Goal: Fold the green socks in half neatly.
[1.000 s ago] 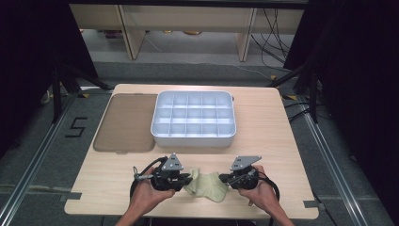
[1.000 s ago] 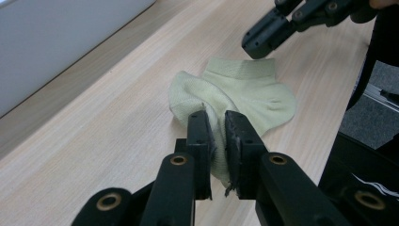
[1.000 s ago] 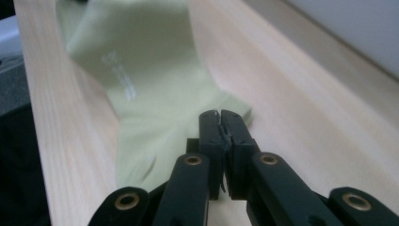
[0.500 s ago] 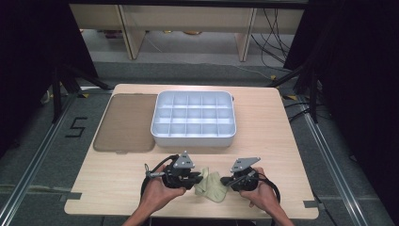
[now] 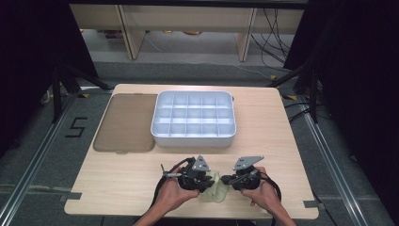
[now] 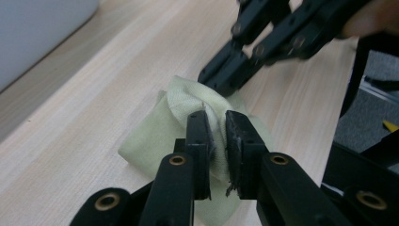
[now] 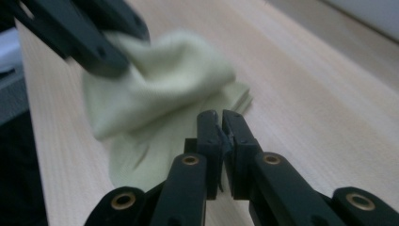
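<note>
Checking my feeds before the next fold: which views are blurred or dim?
High view: table evenly lit, surroundings dark. Left gripper view: cloth sharp, the far hand-held gripper motion-blurred. Right gripper view: cloth soft, near jaws crisp.

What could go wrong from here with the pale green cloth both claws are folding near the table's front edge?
1. The left claw pinches just a small fold of the pale green cloth; it might slip free and unfold.
2. The right claw grips the cloth's thin edge, so a pull could lose it.
3. The cloth lies close to the front edge of the light wooden table and might slide off.
</note>
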The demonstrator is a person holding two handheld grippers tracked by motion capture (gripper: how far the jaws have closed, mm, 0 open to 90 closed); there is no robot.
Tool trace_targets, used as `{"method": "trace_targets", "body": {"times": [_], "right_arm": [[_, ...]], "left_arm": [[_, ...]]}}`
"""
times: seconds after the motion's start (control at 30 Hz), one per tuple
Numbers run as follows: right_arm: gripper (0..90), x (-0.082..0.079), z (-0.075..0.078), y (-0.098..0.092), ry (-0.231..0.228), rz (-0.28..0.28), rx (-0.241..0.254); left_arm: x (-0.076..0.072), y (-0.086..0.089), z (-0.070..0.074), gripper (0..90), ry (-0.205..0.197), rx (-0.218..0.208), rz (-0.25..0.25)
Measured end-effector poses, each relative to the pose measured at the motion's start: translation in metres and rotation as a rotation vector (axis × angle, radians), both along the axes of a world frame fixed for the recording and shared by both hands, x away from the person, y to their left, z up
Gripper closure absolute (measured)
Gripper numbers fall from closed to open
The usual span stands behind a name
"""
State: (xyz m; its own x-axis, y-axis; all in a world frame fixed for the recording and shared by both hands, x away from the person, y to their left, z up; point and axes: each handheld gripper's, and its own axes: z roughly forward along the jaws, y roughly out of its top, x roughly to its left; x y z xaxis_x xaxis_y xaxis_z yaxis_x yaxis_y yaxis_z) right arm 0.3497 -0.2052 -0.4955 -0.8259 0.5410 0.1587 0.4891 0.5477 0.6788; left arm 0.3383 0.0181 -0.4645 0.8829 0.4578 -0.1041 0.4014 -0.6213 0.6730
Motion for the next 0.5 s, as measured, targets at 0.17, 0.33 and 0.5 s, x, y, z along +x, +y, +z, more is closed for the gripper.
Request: {"method": "trace_targets", "body": {"times": [0.17,0.33,0.5], "right_arm": [[86.3,0.003,0.011,-0.017,-0.042,-0.026,0.053],[85.5,0.001,0.015,-0.027,-0.048,-0.059,0.054],[85.0,0.0,0.017,-0.031,-0.043,-0.078,0.062]], "left_arm": [[0.003,-0.007,-0.008,79.0,0.008,0.026,-0.012],[0.003,-0.014,-0.011,73.6,0.026,0.02,-0.015],[-0.001,-0.017,-0.006,60.5,0.047,-0.095,0.018]]}}
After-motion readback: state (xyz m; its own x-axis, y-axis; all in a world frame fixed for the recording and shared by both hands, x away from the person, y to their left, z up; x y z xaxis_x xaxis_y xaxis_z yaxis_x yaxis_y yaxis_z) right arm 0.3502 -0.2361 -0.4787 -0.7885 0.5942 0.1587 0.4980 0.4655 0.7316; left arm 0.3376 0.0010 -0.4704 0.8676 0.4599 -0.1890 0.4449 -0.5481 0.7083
